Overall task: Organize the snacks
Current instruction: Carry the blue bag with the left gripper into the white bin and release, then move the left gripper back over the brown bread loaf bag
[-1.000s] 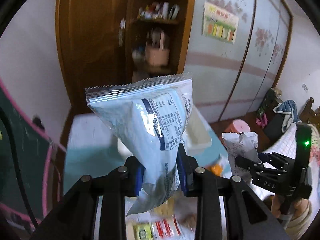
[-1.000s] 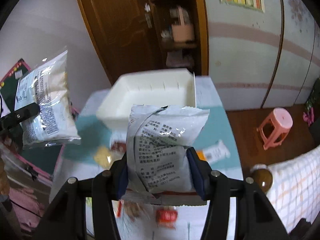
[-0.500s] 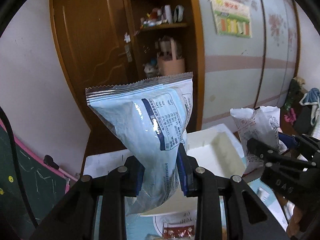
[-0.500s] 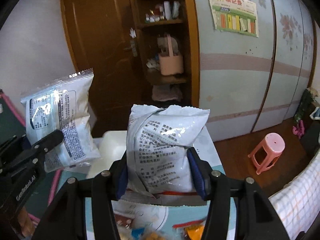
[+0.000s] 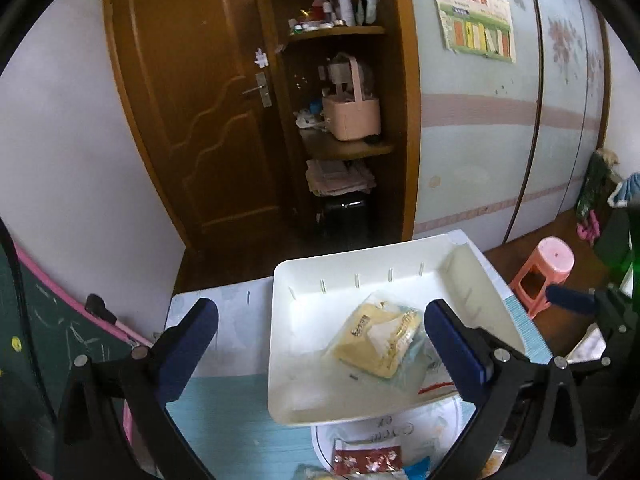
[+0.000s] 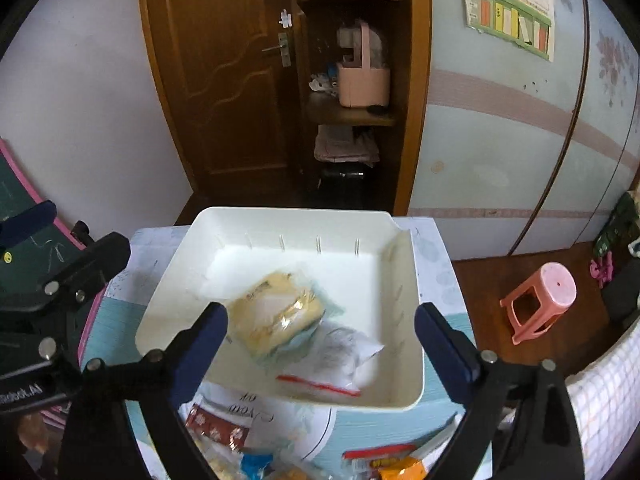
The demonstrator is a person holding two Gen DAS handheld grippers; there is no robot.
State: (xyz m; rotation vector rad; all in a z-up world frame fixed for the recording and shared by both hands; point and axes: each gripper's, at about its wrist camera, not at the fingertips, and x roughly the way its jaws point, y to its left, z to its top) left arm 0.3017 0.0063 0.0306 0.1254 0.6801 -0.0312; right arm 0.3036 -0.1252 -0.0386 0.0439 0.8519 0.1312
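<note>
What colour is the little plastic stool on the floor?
Pink. The stool shows best in the right wrist view, standing on the wooden floor.

blurred: yellow packet [image 6: 276, 316] | cut off: bottom-edge snacks [image 6: 384, 466]

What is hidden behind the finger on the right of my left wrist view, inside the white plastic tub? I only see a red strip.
Observer: A white crinkly snack bag with a red strip lies in the white plastic tub, partly under the yellow packet.
Operator: Is anything between the right gripper's fingers?
Observer: No. The right gripper is above the tub, its jaws opening with nothing between them.
Operator: Which snacks are outside the tub on that side?
Observer: An orange packet lies on the blue-covered table, near the picture's bottom edge.
</note>
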